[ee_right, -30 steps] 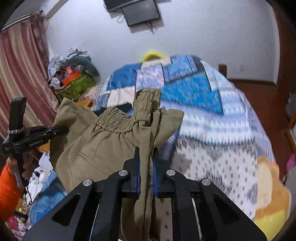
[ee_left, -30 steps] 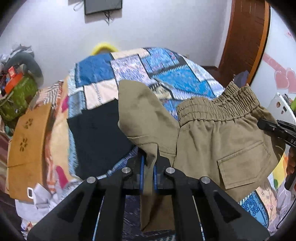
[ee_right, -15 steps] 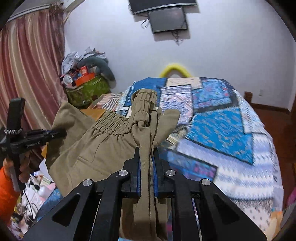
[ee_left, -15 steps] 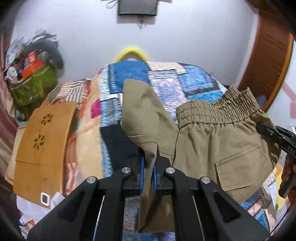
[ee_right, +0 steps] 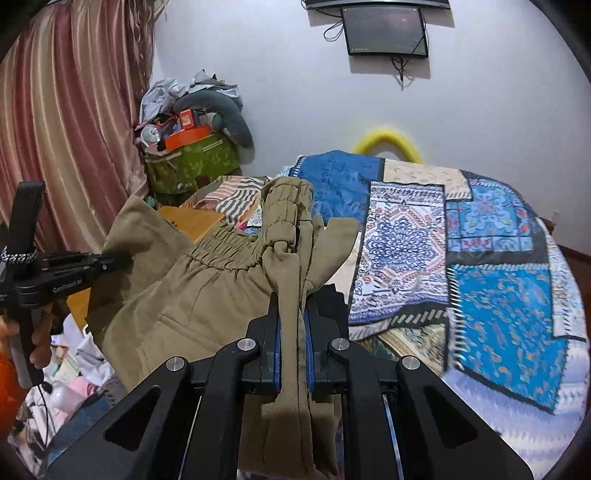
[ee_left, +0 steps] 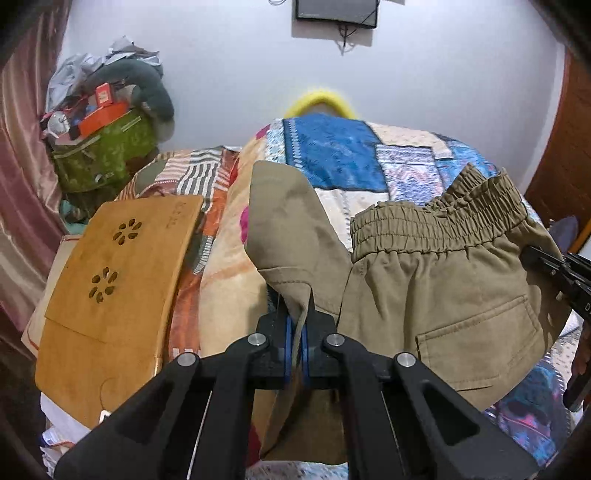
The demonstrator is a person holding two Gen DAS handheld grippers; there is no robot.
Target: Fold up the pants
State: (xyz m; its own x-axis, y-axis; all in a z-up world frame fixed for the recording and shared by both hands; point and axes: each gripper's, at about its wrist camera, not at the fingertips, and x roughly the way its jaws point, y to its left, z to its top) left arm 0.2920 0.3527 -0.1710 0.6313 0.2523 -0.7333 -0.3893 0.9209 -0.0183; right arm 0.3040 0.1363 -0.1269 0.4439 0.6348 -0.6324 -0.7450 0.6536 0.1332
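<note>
The khaki pants point(ee_left: 443, 295) hang in the air above the bed, stretched between my two grippers. In the left wrist view my left gripper point(ee_left: 295, 328) is shut on a thin hem edge of the pants, its jaws closing tighter on the cloth. The elastic waistband point(ee_left: 436, 221) and a back pocket point(ee_left: 480, 343) face me, and my right gripper point(ee_left: 554, 266) pinches the far right side. In the right wrist view my right gripper point(ee_right: 293, 325) is shut on the bunched waistband point(ee_right: 284, 218). My left gripper point(ee_right: 110, 260) holds the pants point(ee_right: 192, 295) at the left, gripped by a hand point(ee_right: 40, 339).
A patchwork quilt point(ee_right: 498, 295) covers the bed point(ee_left: 332, 155). A wooden lap board point(ee_left: 110, 280) lies at the bed's left side. A green bag point(ee_right: 192, 162) piled with clutter stands by the pink curtain point(ee_right: 74, 129). A screen point(ee_right: 386, 31) hangs on the wall.
Both grippers have carried the pants leftward along the bed, so the wooden board, green bag and curtain have come into view. Both grips on the cloth have held.
</note>
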